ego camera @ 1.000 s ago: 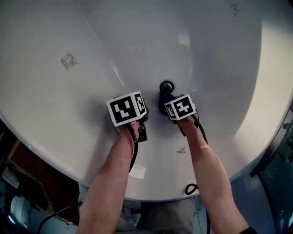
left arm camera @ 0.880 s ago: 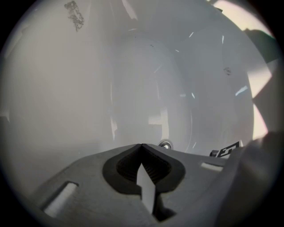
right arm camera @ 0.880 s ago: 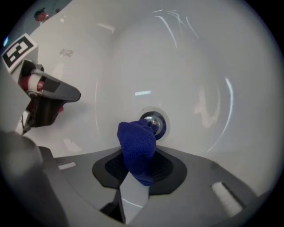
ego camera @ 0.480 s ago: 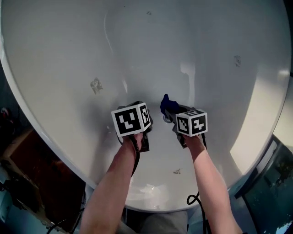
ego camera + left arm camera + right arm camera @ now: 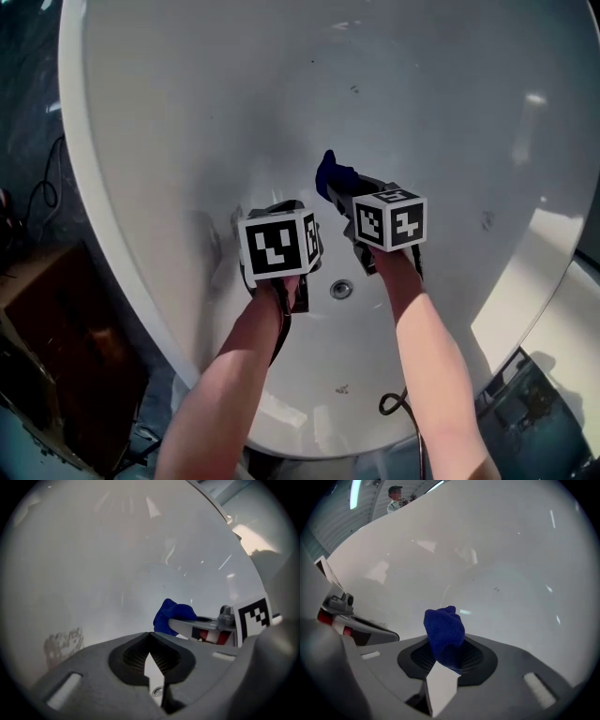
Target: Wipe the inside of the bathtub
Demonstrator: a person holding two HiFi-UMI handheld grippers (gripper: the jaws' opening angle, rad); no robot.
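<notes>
In the head view, the left tongs [image 5: 272, 212] and right tongs [image 5: 351, 197] hang inside the bathtub [image 5: 141, 141], just past the drain [image 5: 341, 289]. The left gripper view shows the left tongs squeezed together, empty. In the right gripper view the right tongs pinch the blue cloth [image 5: 444, 632]; pressing it flat beyond the drain would likely wipe best.

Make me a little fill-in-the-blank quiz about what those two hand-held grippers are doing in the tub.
1. The right hand-held gripper is shut on a cloth whose colour is ____.
2. The left hand-held gripper is shut and holds ____.
3. The colour of the bathtub is ____.
Missing words: blue; nothing; white.
</notes>
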